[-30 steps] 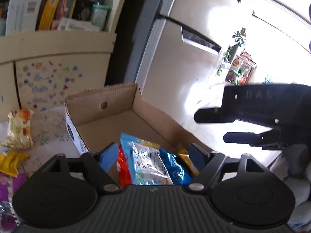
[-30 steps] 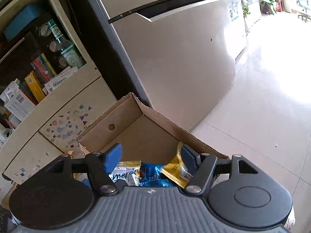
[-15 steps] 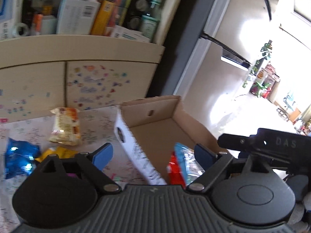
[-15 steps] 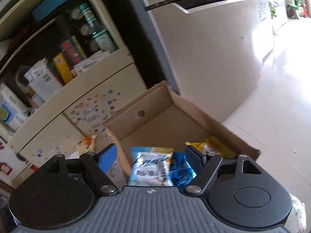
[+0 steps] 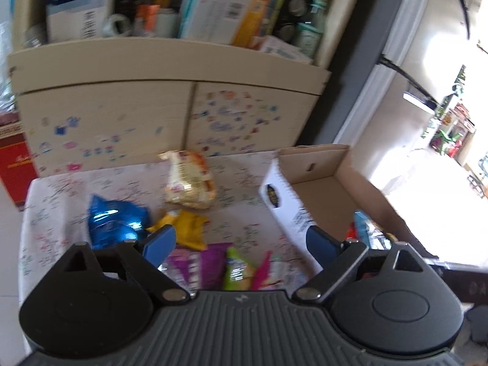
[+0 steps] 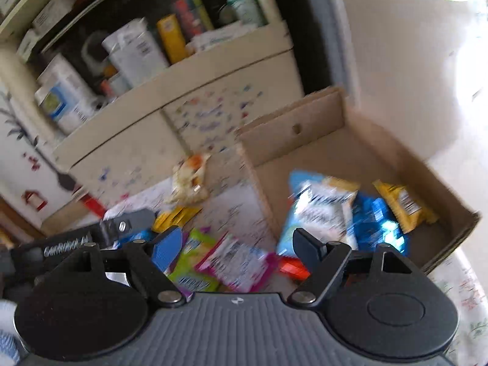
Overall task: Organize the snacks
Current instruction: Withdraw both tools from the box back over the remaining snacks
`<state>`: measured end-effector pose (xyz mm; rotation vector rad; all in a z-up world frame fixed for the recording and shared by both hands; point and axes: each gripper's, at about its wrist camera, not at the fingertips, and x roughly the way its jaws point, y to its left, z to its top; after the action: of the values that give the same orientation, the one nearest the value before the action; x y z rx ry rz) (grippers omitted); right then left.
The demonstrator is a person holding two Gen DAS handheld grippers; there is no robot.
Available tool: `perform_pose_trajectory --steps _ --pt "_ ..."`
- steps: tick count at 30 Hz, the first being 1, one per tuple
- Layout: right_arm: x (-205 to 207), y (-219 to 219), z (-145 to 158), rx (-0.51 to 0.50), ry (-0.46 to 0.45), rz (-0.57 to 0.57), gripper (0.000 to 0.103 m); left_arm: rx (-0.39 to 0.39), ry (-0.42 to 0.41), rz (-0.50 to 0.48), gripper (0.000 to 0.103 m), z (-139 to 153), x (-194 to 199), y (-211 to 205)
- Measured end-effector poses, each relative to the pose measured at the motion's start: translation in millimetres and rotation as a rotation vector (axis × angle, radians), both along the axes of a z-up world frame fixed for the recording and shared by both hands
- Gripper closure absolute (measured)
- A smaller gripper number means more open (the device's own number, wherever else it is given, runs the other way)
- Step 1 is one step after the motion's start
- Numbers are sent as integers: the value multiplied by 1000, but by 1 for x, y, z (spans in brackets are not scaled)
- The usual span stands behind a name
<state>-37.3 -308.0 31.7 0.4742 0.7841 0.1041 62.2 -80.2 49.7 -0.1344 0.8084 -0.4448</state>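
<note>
Cardboard box point(image 6: 344, 149) sits at the right end of the desk point(image 5: 244, 183) with a light-blue packet point(image 6: 317, 210), a shiny blue one and a yellow packet point(image 6: 402, 204) already lying inside, while a pale noodle-looking bag point(image 5: 189, 180), a blue foil bag point(image 5: 116, 219), a yellow pouch and some purple, green and pink packets are loose on the patterned cloth beside it. Left tool point(image 5: 241, 241) has just been opening and hangs wide apart over the loose pile with nothing in it. Right tool point(image 6: 235, 244) has also just been opening, empty too, sitting over the box's near-left corner.
</note>
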Motion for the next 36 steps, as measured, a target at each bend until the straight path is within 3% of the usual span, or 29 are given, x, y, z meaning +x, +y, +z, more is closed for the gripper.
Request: perform_pose_trajectory --steps 5,12,18,27,32,36 --pt "3 15 -14 104 85 78 18 24 47 43 11 -12 6 26" --pt "4 37 -32 83 185 108 18 74 127 15 11 -45 9 36" --pt "5 41 -43 111 254 92 18 218 48 -50 11 -64 7 30" --pt "11 48 -54 63 313 28 18 265 -21 -134 14 -85 8 18" --pt "15 55 -59 24 341 12 18 291 -47 -155 22 -89 6 15" --pt "18 62 -64 -28 353 8 18 265 -13 -109 37 -84 7 24"
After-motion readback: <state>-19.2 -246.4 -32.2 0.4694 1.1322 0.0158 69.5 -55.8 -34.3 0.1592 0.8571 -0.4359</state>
